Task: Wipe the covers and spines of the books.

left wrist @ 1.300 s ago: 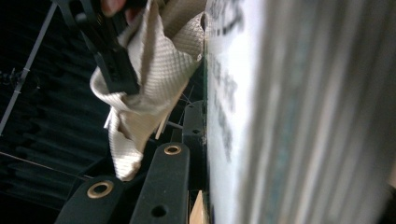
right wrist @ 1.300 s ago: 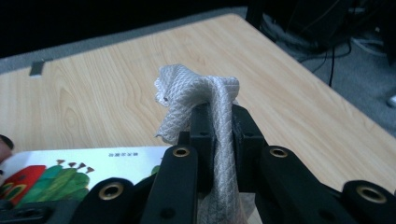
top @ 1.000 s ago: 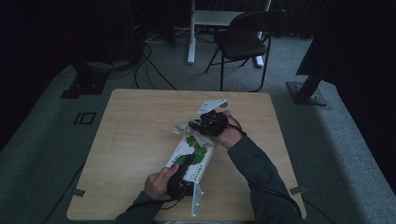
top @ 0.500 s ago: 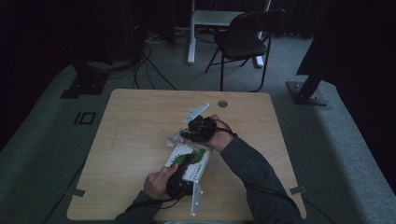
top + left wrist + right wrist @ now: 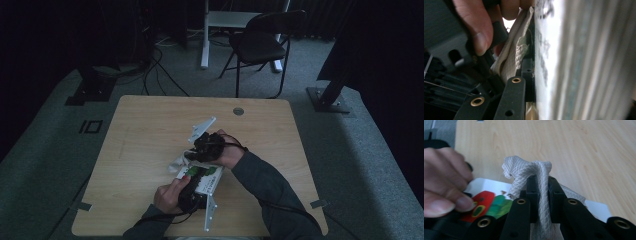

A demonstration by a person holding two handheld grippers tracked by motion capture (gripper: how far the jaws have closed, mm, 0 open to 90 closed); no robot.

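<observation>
A picture book (image 5: 209, 183) with a white cover and a green and red caterpillar lies near the table's front edge. My left gripper (image 5: 192, 194) is shut on the book's near end; in the left gripper view its jaws (image 5: 522, 75) lie against the cover (image 5: 544, 62). My right gripper (image 5: 198, 151) is shut on a white quilted cloth (image 5: 529, 167), which is bunched between its jaws (image 5: 543, 182). The cloth (image 5: 177, 161) rests at the book's far end, over the cover (image 5: 489, 186). The person's left hand (image 5: 444, 185) is at the left of the right gripper view.
The wooden table (image 5: 150, 130) has a small round hole (image 5: 238, 111) near its far edge. A black chair (image 5: 260, 45) and a white stand (image 5: 205, 35) are on the grey floor beyond it. Cables (image 5: 160, 65) trail at the back left.
My right gripper has carried the cloth left and toward the person, down to the book's far end. The left gripper and the book have stayed in place.
</observation>
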